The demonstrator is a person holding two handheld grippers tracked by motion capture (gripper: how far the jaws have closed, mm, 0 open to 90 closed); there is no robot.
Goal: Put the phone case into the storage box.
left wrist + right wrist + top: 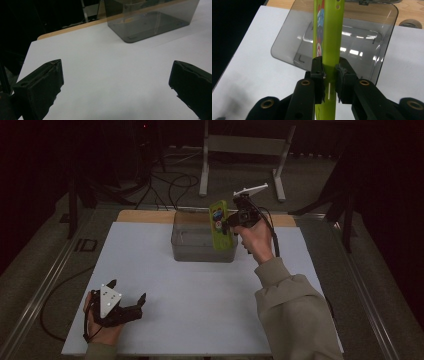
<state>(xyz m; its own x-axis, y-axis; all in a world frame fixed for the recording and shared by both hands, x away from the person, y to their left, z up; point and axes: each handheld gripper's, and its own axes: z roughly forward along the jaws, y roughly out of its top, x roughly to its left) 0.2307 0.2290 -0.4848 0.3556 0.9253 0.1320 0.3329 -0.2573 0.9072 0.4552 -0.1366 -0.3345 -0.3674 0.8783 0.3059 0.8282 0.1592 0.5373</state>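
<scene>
My right gripper (pixel 231 221) is shut on a flat lime-green package (pixel 219 225) with colourful print, held upright on edge over the clear grey plastic bin (pixel 187 242) at the table's far middle. In the right gripper view the green package (pixel 329 37) runs up between the two pads, with the bin (pixel 287 47) below and beyond it, nothing inside. My left gripper (pixel 128 296) rests on the white table near the front left corner, jaws wide apart with nothing between them. In the left gripper view its jaws frame bare table, with the bin (pixel 130 30) farther off.
A white sheet (pixel 200 300) covers the table, with a wooden strip (pixel 145 216) along the far edge. Cables and a white metal stand (pixel 245 145) lie on the dark floor beyond. A metal rail (pixel 45 285) runs along the left side.
</scene>
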